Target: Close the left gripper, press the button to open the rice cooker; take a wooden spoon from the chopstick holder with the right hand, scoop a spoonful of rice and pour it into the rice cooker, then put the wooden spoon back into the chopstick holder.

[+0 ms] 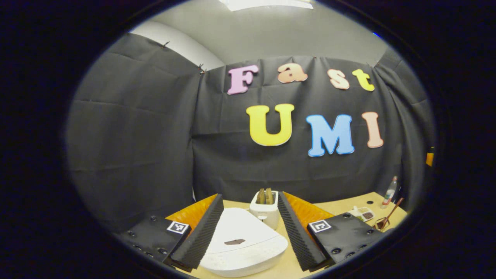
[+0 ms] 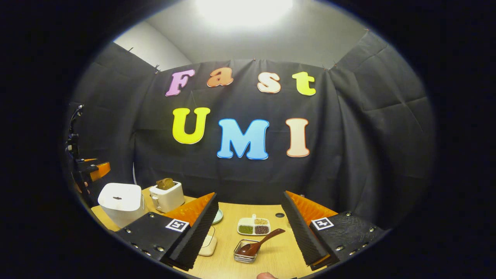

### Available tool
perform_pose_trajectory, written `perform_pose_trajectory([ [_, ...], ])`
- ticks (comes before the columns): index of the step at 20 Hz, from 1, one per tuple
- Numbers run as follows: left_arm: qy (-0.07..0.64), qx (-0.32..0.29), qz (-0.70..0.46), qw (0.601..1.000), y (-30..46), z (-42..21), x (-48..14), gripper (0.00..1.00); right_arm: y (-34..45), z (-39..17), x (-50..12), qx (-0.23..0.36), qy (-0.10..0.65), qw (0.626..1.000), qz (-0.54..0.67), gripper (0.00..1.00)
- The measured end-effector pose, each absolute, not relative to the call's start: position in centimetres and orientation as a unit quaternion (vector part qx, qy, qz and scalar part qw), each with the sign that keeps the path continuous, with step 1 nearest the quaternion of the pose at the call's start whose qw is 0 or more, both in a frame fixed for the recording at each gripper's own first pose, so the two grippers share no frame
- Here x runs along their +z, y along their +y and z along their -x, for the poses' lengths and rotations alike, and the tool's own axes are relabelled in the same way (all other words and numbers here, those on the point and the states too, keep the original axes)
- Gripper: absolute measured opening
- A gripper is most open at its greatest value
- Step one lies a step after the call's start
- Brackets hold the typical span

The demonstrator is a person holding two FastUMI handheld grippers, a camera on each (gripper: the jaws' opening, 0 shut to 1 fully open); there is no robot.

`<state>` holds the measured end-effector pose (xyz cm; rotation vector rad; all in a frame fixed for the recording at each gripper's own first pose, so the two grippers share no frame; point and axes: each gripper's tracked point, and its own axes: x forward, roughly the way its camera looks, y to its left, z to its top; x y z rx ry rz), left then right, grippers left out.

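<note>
Both grippers [image 1: 248, 232] [image 2: 248, 236] hanging jaws apart; wooden spoon [image 2: 259, 243] looking light, rigid, leaning in holder [image 2: 245, 252] — taking it by raised handle

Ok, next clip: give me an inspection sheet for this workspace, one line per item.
Surface: wooden table, tidy.
Job's things: white rice cooker, lid closed; wooden spoon resting in the wire chopstick holder; divided dish of grains.
Clutter: toaster with bread, bottle, green plate, small pale square item.
Grippers: left gripper open, straddling the cooker; right gripper open, above the spoon.
Cables: nothing seen.
Surroundings: black cloth walls, ceiling light.
</note>
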<state>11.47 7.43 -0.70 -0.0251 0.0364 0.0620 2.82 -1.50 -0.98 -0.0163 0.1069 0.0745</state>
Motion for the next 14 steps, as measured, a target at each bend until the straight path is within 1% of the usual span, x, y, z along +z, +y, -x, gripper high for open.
perform_pose_trajectory([
  [3, -0.014, 0.024, 0.019, 0.999, 5.5, -7.7, 1.9, 0.96, 0.5, -1.7, 1.1, 0.045, 0.024, 0.999, 0.009, 0.99],
  [6, -0.030, 0.012, 0.017, 0.999, 3.1, -3.7, 2.7, 0.98, 1.7, -0.9, 2.3, 0.046, 0.000, 0.999, 0.006, 0.99],
  [7, -0.036, 0.009, 0.016, 0.999, 2.4, -2.8, 2.9, 0.96, 2.2, -0.8, 2.2, 0.047, -0.002, 0.999, 0.002, 0.99],
  [10, -0.053, 0.000, -0.003, 0.999, 1.2, -1.4, 4.1, 0.95, 3.4, -0.6, 1.1, 0.059, 0.009, 0.998, -0.008, 0.99],
  [11, -0.055, -0.003, -0.006, 0.998, 1.0, -1.2, 4.3, 0.98, 3.5, -0.6, 0.9, 0.062, 0.014, 0.998, -0.009, 0.99],
  [14, -0.048, 0.000, -0.004, 0.999, 1.4, -1.2, 4.1, 0.95, 3.5, -0.8, 0.6, 0.062, 0.017, 0.998, -0.018, 0.99],
])
